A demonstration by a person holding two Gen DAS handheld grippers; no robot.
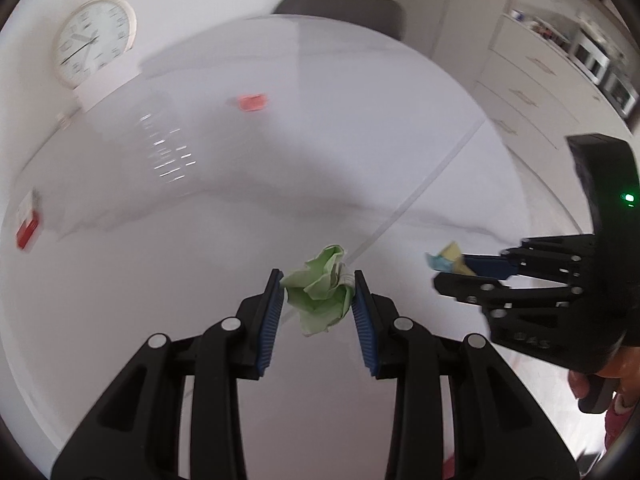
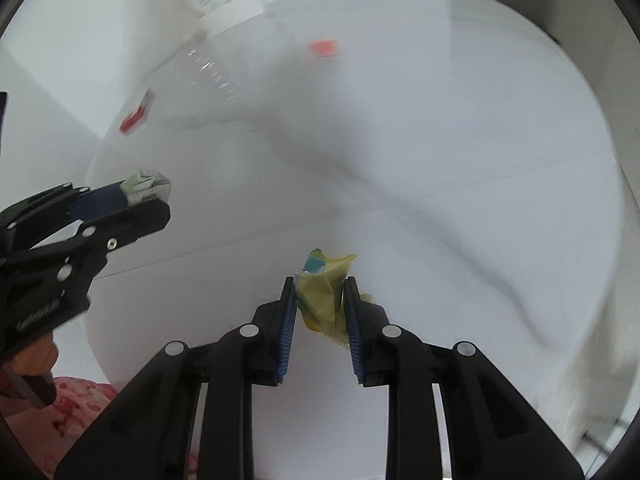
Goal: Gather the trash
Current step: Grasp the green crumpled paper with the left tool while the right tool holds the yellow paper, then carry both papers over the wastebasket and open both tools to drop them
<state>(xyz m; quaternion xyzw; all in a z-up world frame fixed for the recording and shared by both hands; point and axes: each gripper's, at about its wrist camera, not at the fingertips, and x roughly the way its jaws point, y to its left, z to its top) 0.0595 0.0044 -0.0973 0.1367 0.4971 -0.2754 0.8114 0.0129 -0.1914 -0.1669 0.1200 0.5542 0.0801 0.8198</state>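
Now the left tool [image 1: 318,294] squeezes a crumpled green paper ball [image 1: 320,294], and the right tool [image 2: 320,300] squeezes a yellow and blue scrap [image 2: 324,292] above the white surface [image 1: 280,180].

Crumpled green paper [image 1: 322,294] pinched in left claw [image 1: 318,292] above white table [image 1: 320,140].

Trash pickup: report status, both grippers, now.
Left gripper shut on green crumpled paper. Right gripper shut on yellow crumpled paper. Pink scrap and red-white piece on white table. Nothing in the way.
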